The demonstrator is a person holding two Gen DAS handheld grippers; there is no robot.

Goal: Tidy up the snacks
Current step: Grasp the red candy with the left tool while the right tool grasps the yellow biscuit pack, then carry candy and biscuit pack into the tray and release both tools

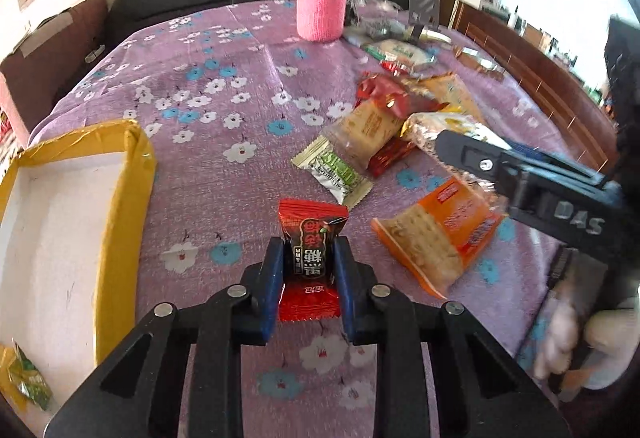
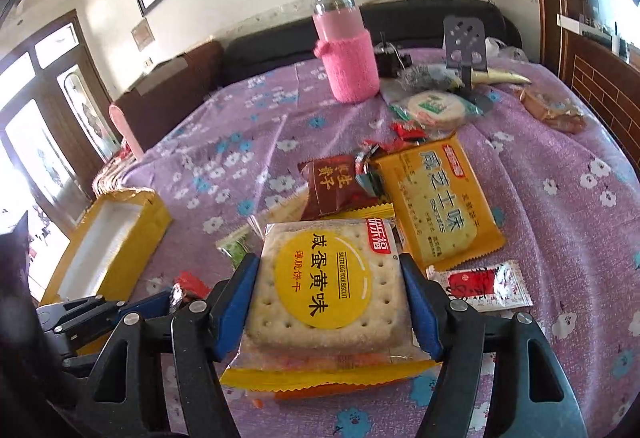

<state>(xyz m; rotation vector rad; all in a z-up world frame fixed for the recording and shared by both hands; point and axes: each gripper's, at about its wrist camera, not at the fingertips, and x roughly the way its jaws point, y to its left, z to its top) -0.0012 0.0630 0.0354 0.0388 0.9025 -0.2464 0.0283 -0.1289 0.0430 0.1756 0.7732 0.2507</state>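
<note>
My left gripper (image 1: pixel 309 258) is shut on a small red candy packet (image 1: pixel 312 250) and holds it above the purple flowered cloth (image 1: pixel 224 86). My right gripper (image 2: pixel 327 270) is shut on a salted egg yolk biscuit pack (image 2: pixel 326 280) with a yellow round label. The yellow box (image 1: pixel 120 198) with a white inside lies to the left; it also shows in the right wrist view (image 2: pixel 148 214). A pile of snack packs (image 1: pixel 384 118) lies at the right, with an orange cracker pack (image 1: pixel 440 234) nearest. The right gripper's body shows in the left wrist view (image 1: pixel 532 178).
A pink bottle in a knitted sleeve (image 1: pixel 320 2) stands at the back of the table. A yellow biscuit pack (image 2: pixel 440 202), a brown packet (image 2: pixel 332 186), a red-and-white sachet (image 2: pixel 480 284) and a round green-labelled pack (image 2: pixel 434 108) lie on the cloth. A green packet (image 1: pixel 30 382) lies beside the box.
</note>
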